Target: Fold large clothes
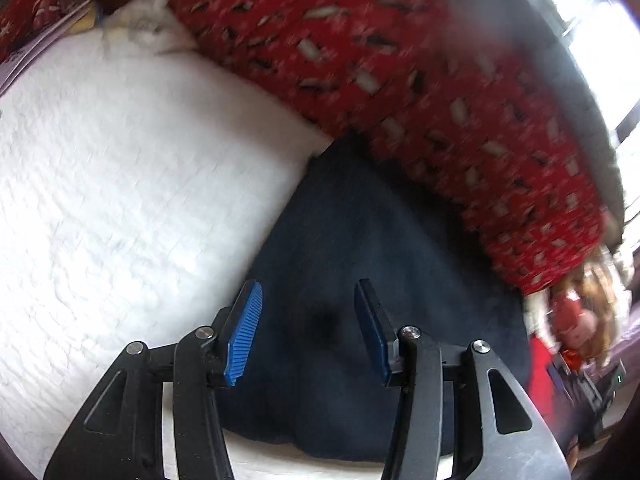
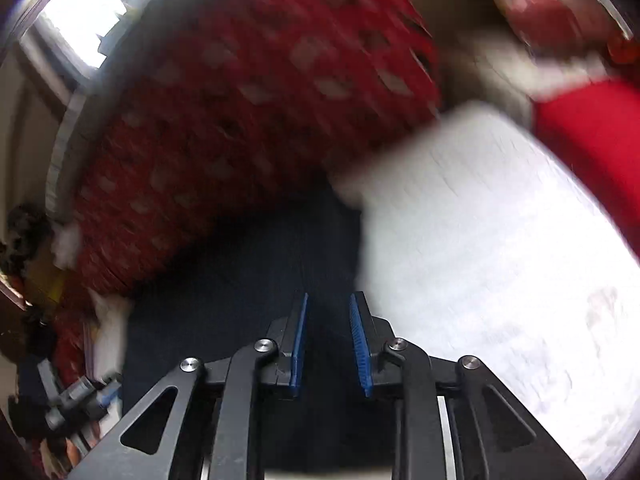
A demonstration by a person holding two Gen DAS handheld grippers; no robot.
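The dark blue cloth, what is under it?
The dark blue cloth lies on a white quilted cover. What lies under its middle is hidden.

Window glare, heavy motion blur

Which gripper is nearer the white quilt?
Left, by a little. The left gripper is above the navy garment beside the white quilt; the right gripper sits further over navy.

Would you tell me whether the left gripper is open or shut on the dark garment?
Open: the left gripper has a clear gap between its blue pads, with the dark garment lying below, unpinched.
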